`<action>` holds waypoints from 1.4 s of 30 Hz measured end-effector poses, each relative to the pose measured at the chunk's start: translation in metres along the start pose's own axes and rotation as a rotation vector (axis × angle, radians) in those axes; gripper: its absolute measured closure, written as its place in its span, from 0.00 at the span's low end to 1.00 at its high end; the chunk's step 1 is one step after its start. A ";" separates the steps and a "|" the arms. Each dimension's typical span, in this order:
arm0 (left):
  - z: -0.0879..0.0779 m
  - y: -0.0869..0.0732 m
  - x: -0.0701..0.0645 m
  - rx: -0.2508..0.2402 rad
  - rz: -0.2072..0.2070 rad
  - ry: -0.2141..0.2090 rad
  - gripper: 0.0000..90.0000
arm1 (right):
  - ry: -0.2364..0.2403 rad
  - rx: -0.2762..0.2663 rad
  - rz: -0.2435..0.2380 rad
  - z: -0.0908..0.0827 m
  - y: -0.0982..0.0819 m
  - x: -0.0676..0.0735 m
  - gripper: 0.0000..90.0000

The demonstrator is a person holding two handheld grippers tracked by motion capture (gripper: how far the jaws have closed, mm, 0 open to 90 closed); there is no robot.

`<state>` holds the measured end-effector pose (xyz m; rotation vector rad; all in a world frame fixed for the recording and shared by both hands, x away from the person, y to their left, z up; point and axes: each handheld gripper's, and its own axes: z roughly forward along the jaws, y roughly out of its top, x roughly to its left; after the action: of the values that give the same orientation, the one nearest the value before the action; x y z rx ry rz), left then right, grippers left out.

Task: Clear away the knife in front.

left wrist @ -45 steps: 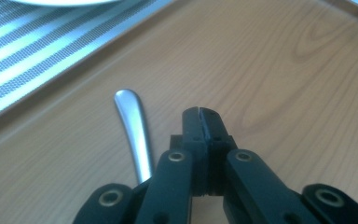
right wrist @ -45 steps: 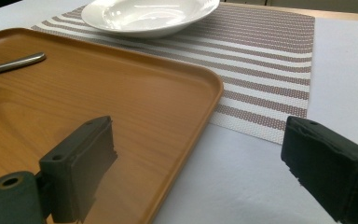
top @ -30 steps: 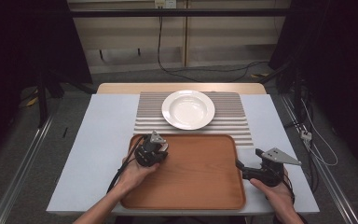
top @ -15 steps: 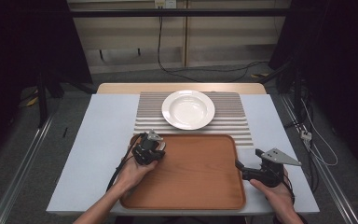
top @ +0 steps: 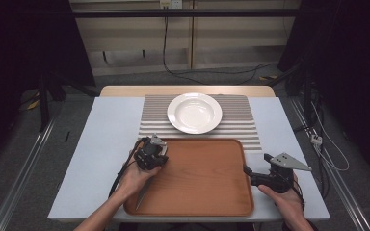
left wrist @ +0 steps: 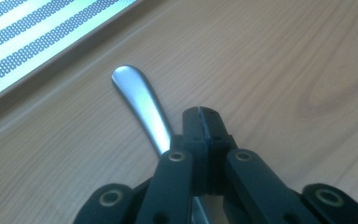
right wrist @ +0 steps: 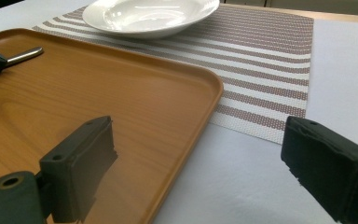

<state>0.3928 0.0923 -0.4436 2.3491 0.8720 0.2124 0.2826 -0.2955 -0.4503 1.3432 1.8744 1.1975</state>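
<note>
Left tongs (left wrist: 200, 114), jaws pressed together, pinch a metal utensil handle (left wrist: 140, 100) near the wooden tray's (top: 207, 178) far-left corner. Right tongs (right wrist: 200, 172) gape empty over the tray's right edge. Lift slowly, gripping firmly, keeping the handle level.

The tray (top: 207, 183) looks like wood, or a wood-grain laminate – warm brown, smooth, with a soft satin sheen. The utensil handle (left wrist: 137, 100) on it is brushed metal, silvery and smooth. The left gripper (left wrist: 200, 116) has matt black plastic jaws with brass-coloured rivets; the right gripper (right wrist: 196, 168) has dull, slightly rough pads. The plate (top: 194, 112) is glossy white ceramic. The striped placemat (right wrist: 265, 70) is woven – a fine mesh texture, matt. The table cover (top: 106, 139) is plain, pale and matt.
</note>
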 end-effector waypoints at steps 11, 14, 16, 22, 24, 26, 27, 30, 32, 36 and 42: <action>-0.004 -0.004 0.005 0.004 -0.016 -0.010 1.00 | 0.001 0.001 -0.001 0.000 0.000 0.000 0.10; -0.006 -0.006 0.006 0.006 -0.018 -0.017 1.00 | 0.001 0.002 -0.001 0.001 0.000 0.000 0.10; -0.007 -0.007 0.006 0.011 -0.019 -0.010 1.00 | 0.001 0.002 -0.001 0.001 0.000 0.000 0.10; -0.009 -0.008 0.008 0.012 -0.020 -0.012 1.00 | 0.001 0.002 0.001 0.001 0.000 0.000 0.10; -0.009 -0.008 0.009 0.016 -0.019 -0.009 1.00 | 0.000 0.002 0.001 0.001 0.000 0.000 0.10; -0.010 -0.008 0.010 0.024 -0.017 -0.002 1.00 | 0.000 0.001 0.000 0.001 0.000 0.000 0.10; -0.010 -0.008 0.010 0.025 -0.019 -0.003 1.00 | 0.001 0.002 0.001 0.001 0.000 0.000 0.10; -0.012 -0.009 0.012 0.036 -0.010 0.003 1.00 | 0.001 0.003 0.000 0.001 0.000 0.000 0.10; -0.013 -0.010 0.013 0.038 -0.005 0.003 1.00 | 0.001 0.002 0.000 0.001 0.000 0.000 0.10; -0.014 -0.012 0.015 0.037 -0.006 -0.007 1.00 | 0.003 0.003 -0.005 0.001 0.000 0.001 0.10; -0.017 -0.014 0.019 0.049 -0.005 -0.017 1.00 | 0.001 0.003 -0.003 0.001 0.000 0.001 0.10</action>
<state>0.3944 0.1212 -0.4390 2.3902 0.8846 0.1707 0.2830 -0.2948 -0.4505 1.3409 1.8795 1.1948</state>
